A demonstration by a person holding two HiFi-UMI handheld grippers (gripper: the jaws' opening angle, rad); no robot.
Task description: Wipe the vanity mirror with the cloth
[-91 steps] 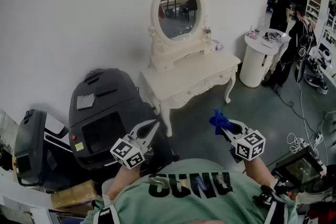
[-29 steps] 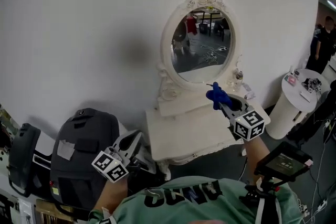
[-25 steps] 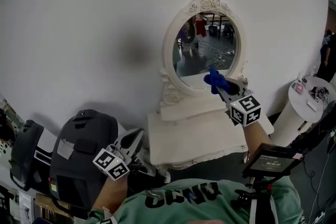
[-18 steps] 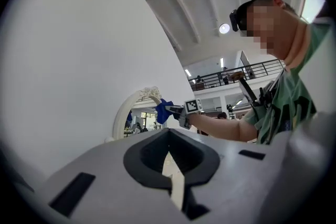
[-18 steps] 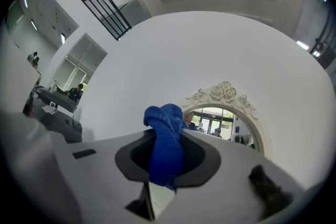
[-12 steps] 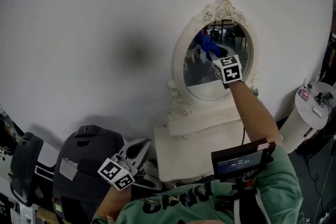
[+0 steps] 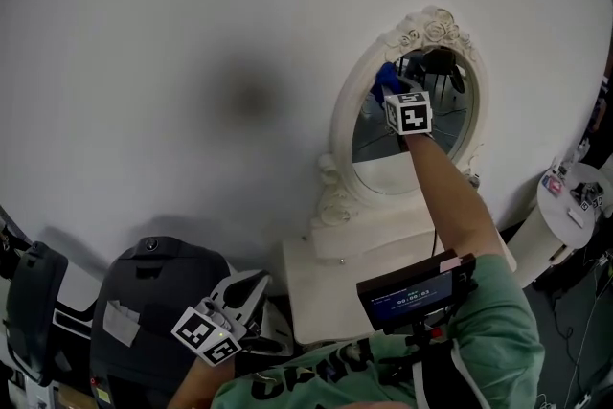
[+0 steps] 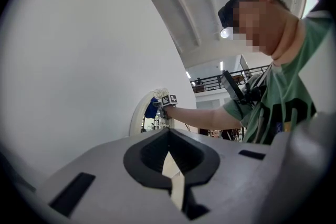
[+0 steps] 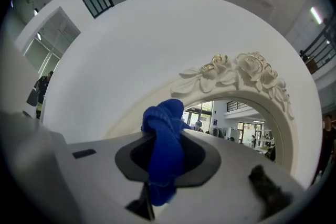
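- While the right gripper (image 7: 390, 92) is clamping the blue cloth (image 9: 165, 147), it is holding it at the upper left edge of the mirror (image 7: 426, 137).
- The left gripper (image 7: 252, 290) is hanging well below the mirror, jaws together and empty.

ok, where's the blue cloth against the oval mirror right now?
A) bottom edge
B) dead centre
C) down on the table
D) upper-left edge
D: the right hand-held gripper, shut on the crumpled blue cloth, is raised to the upper-left edge of the white carved oval vanity mirror.
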